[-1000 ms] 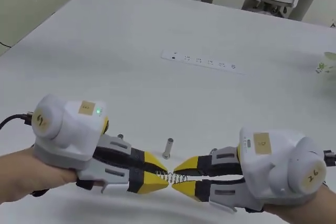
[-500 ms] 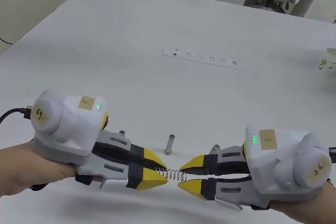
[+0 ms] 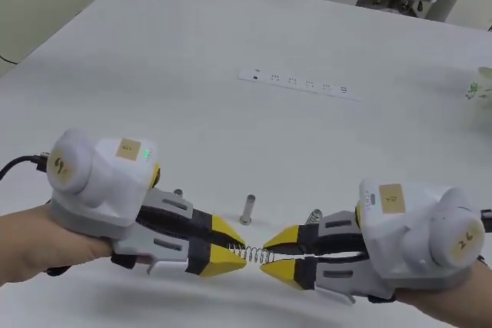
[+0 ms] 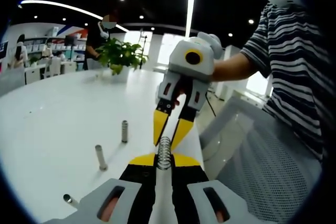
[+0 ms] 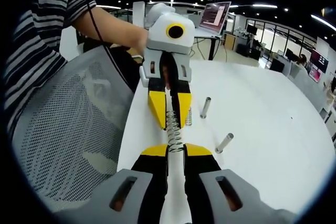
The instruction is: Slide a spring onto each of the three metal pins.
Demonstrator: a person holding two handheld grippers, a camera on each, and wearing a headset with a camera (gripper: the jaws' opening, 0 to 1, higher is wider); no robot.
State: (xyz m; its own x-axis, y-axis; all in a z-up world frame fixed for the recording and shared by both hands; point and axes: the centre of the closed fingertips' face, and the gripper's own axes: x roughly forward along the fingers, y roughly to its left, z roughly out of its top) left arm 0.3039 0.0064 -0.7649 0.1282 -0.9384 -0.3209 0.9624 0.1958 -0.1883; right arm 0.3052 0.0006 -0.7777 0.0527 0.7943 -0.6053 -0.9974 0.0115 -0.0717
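Spring (image 3: 252, 253) pinched by left gripper (image 3: 241, 256) and right gripper (image 3: 266, 258).

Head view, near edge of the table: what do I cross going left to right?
left gripper → spring, spanning the gap between the two sets of jaws → right gripper

Both ends of the spring (image 3: 252, 253) vanish between the jaws, so no telling how much is clamped. The left pin (image 3: 178, 193) just peeks out behind the left gripper (image 3: 235, 257), the right pin (image 3: 315, 217) behind the right gripper (image 3: 267, 257) (bare or sprung, too small to say). The plant (image 3: 481, 87) is cut off at the edge.
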